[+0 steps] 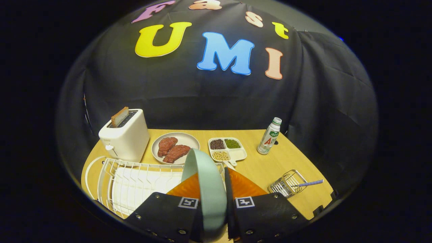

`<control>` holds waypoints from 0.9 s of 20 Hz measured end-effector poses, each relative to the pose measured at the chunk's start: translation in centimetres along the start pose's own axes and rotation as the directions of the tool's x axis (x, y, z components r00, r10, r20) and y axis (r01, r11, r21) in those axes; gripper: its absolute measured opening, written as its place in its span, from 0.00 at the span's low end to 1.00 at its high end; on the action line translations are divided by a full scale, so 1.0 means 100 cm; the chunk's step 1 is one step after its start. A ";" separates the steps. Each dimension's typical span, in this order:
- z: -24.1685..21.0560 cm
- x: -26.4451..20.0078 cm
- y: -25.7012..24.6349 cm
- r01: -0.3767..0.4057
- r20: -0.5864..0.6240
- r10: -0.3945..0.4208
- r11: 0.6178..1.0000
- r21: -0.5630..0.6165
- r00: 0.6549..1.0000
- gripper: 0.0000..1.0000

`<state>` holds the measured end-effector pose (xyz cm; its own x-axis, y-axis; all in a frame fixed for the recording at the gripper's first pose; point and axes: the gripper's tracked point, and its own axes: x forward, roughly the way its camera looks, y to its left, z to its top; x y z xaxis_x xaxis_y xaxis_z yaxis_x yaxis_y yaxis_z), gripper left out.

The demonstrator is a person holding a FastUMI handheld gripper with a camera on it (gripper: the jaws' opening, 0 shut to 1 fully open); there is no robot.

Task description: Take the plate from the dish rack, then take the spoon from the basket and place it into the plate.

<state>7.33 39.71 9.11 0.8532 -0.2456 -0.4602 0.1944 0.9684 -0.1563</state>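
Here the tool (212, 189) seemingly clamps the plate (206, 182) edge-on above the dish rack's (135, 175) rim.

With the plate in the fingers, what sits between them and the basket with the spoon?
Nothing: in the gripper view, bare table runs from the gripper, shut on the plate, to the wire basket holding the spoon.

One gripper (212, 189), its two fingers (184, 189) clamped on one pale green plate (206, 182); one white dish rack (135, 182); one toaster (125, 136) with one slice of bread (119, 116); one grey plate (189, 140) bearing two pieces of meat (172, 149); one four-part tray (226, 149); one bottle (269, 136); one wire basket (287, 184) with one spoon (310, 183); one table (270, 165).
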 end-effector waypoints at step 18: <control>0.044 -0.089 -0.034 0.177 0.176 -0.138 0.958 -0.226 0.975 0.26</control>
<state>1.20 38.76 17.62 0.8897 -0.3657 -0.2735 0.2278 0.8745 -0.4282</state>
